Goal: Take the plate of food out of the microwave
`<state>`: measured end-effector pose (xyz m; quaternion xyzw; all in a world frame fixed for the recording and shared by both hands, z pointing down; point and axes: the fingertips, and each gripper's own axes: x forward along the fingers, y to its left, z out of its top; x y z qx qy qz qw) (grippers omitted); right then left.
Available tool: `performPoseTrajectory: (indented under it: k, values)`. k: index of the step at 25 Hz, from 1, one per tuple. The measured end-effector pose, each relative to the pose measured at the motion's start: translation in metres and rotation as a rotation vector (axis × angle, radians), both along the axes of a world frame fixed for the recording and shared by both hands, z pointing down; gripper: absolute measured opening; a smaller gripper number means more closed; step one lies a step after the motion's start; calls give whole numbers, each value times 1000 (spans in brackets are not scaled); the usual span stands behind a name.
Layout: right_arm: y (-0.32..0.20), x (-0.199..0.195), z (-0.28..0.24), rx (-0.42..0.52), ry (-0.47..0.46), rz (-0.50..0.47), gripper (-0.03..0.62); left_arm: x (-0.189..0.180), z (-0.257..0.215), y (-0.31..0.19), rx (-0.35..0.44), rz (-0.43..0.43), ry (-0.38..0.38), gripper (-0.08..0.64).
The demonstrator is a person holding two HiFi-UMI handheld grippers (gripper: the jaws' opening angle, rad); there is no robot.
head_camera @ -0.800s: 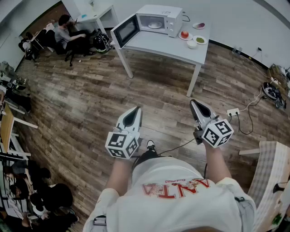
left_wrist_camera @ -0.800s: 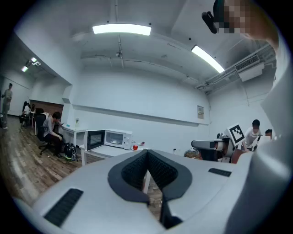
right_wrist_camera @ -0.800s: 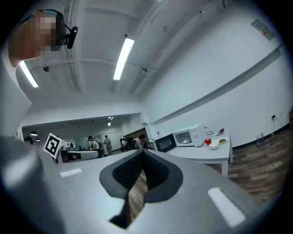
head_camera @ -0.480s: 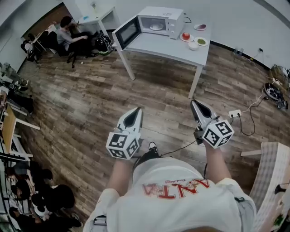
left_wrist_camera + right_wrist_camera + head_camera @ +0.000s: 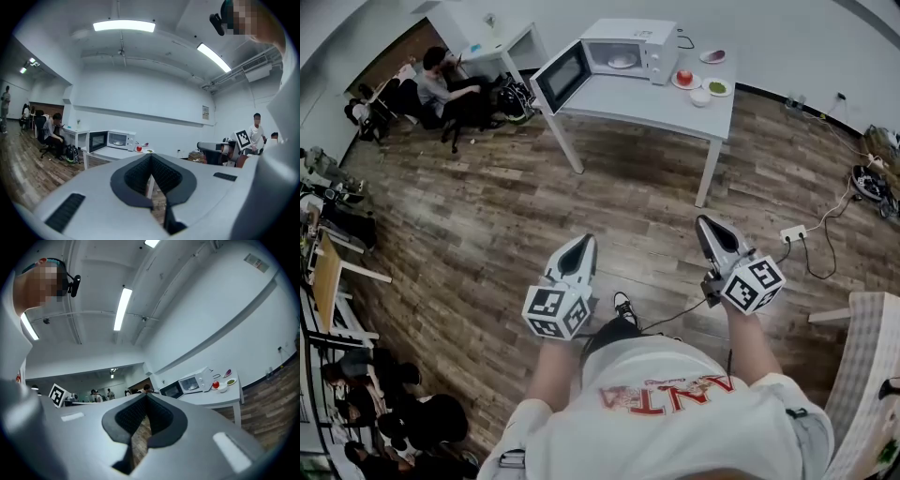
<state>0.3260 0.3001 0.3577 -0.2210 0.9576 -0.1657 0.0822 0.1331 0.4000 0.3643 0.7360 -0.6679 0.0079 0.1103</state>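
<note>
A white microwave (image 5: 628, 45) stands on a white table (image 5: 661, 101) far across the wooden floor, with its door (image 5: 560, 75) swung open to the left. Inside it lies a plate of food (image 5: 620, 62). The microwave (image 5: 118, 139) also shows small in the left gripper view, and the microwave (image 5: 194, 382) appears in the right gripper view. My left gripper (image 5: 580, 246) and right gripper (image 5: 704, 225) are held side by side in front of the person's body, well short of the table. Both are shut and empty; the left gripper (image 5: 151, 157) and right gripper (image 5: 146, 397) have their pads meeting.
Right of the microwave sit a plate with a red apple (image 5: 683, 75), a white bowl (image 5: 700, 95), a green-food plate (image 5: 716, 86) and a purple dish (image 5: 712, 55). A power strip (image 5: 792, 232) with cables lies on the floor. A seated person (image 5: 441, 80) is back left.
Both grippers sit slightly lower in the head view and the table slightly farther right; both stay shut and empty.
</note>
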Motion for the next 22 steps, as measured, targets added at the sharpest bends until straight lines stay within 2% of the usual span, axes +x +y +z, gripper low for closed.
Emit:
performPoseTrajectory:
  k: [9,15,22]
  values:
    - [-75,-43,3,2,48,46,3,-58,9,-84,30,27,41,6]
    - [-131,-115,-4,9,80,24,3,-123,9,-136,35,12,67,6]
    - [-161,-204,3,-27,102,-10,3,-197,21,-151,8,11,91,6]
